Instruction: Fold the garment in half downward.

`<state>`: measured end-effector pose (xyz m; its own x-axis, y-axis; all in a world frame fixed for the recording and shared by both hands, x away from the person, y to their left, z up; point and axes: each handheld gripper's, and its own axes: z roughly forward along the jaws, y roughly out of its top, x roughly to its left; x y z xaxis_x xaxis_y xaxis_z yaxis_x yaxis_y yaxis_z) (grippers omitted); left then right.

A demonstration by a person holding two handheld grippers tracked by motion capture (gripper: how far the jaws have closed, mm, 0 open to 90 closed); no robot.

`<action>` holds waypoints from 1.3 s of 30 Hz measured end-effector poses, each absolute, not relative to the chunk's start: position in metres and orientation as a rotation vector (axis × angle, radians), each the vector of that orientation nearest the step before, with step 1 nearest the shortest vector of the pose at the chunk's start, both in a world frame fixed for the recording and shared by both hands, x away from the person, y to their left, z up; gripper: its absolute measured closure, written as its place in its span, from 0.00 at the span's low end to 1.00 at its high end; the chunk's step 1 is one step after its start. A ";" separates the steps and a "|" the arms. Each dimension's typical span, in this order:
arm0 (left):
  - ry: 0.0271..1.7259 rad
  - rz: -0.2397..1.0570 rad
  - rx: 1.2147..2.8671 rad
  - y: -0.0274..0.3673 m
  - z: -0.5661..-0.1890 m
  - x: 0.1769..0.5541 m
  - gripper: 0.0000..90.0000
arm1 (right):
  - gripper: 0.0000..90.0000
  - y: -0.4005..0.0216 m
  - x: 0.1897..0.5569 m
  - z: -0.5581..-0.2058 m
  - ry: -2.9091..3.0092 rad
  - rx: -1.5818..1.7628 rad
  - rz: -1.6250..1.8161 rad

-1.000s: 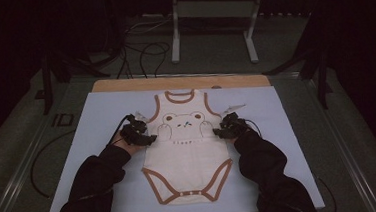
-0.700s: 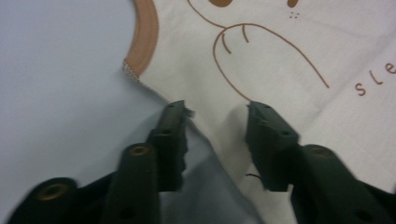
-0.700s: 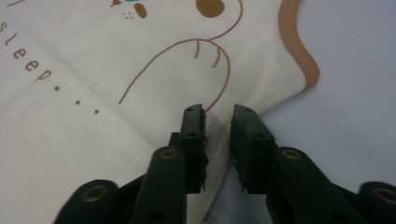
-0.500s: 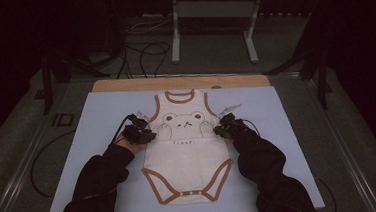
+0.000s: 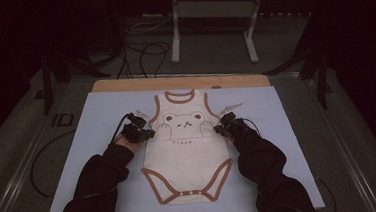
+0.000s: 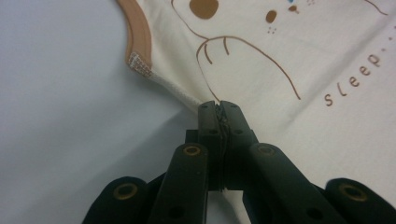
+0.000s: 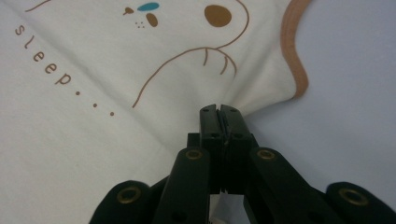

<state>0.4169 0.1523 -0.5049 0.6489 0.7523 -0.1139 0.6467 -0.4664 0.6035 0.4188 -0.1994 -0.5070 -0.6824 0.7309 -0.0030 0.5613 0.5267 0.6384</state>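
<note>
A cream baby bodysuit (image 5: 186, 151) with brown trim and a bear print lies flat on the pale blue mat (image 5: 96, 117). My left gripper (image 5: 145, 134) sits at its left side seam just below the armhole. Its jaws have just been closing, and they now pinch the seam edge of the bodysuit (image 6: 299, 51), as the left gripper (image 6: 218, 106) view shows. My right gripper (image 5: 219, 130) is at the opposite side seam. Its jaws have also just been closing, and in its own view the right gripper (image 7: 218, 109) is shut on a fold of the bodysuit (image 7: 93, 88) under the armhole.
The mat rests on a wooden board (image 5: 124, 84) on a grey carpeted surface. Black cables (image 5: 142, 54) and a metal stand (image 5: 212, 9) lie beyond the far edge. A small white tag (image 5: 230, 107) sticks out near the right armhole.
Both grippers have kept their places at the bodysuit's sides. Any closing of the jaws is too small to make out in the high view.
</note>
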 end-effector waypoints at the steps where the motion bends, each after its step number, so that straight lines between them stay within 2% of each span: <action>1: 1.080 0.222 2.248 0.153 -0.504 0.417 1.00 | 1.00 -0.200 0.419 -0.506 2.498 1.079 0.899; 20: 0.984 0.231 2.249 0.159 -0.480 0.403 1.00 | 1.00 -0.206 0.404 -0.477 2.488 1.025 0.972; 39: 0.868 0.215 2.277 0.164 -0.455 0.369 1.00 | 1.00 -0.212 0.367 -0.454 2.479 0.940 1.030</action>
<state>0.3690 0.1645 -0.4545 0.7635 0.6405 -0.0826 0.5278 -0.5452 0.6512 0.3665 -0.2116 -0.4539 -0.7426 0.6694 -0.0210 0.4574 0.5298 0.7142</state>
